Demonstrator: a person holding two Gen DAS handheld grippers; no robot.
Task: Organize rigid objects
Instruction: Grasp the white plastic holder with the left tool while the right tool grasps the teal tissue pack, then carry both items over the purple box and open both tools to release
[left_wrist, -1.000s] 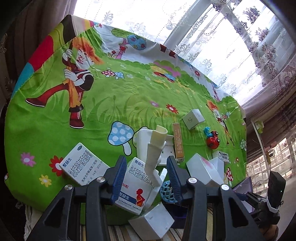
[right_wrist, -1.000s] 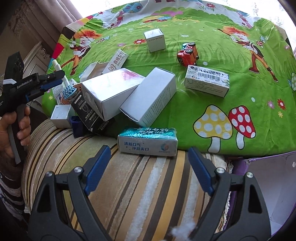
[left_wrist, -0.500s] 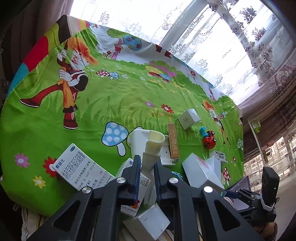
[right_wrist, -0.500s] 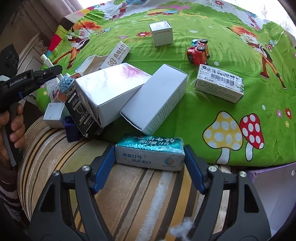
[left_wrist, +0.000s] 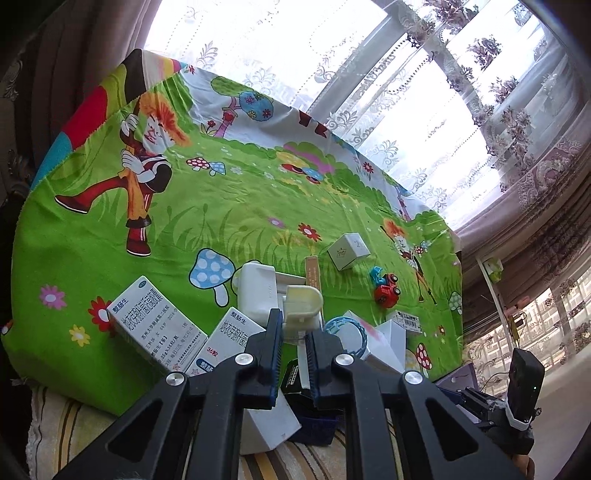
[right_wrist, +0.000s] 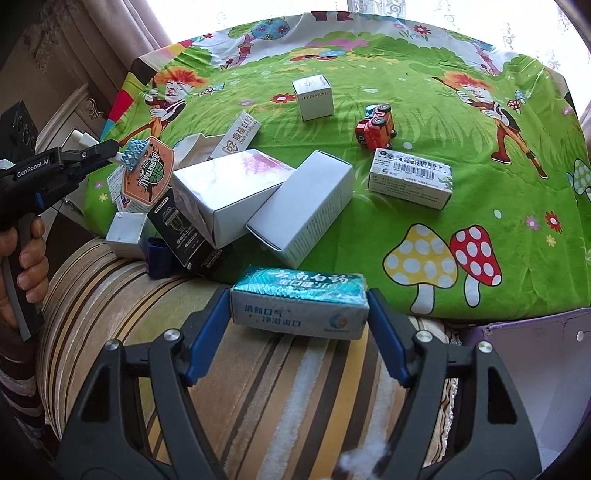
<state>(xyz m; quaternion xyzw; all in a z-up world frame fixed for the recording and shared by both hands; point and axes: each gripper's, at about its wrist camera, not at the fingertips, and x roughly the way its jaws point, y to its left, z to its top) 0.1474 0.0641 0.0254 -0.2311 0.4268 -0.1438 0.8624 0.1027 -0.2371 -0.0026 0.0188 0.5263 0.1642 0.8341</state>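
**Both hand-held grippers loaded, ready to sort**

On the left, our left hand-held gripper (left_wrist: 295, 350) has its jaws closed tight on the thin stem of a cream plastic piece (left_wrist: 301, 308), which stands up between the pads above the pile of boxes at the near edge of the green cartoon cloth (left_wrist: 229, 206); we judge a narrow pinch suits its slim neck. A hand (right_wrist: 24, 254) holds this tool pointing slantwise down. On the right, our right hand-held gripper (right_wrist: 299, 306) clamps the teal box (right_wrist: 299, 304) by its two short ends, jaws wide, over the striped cushion (right_wrist: 236, 373), tilted steeply down. The purple container (right_wrist: 546, 369) sits just beside it, likely the drop spot
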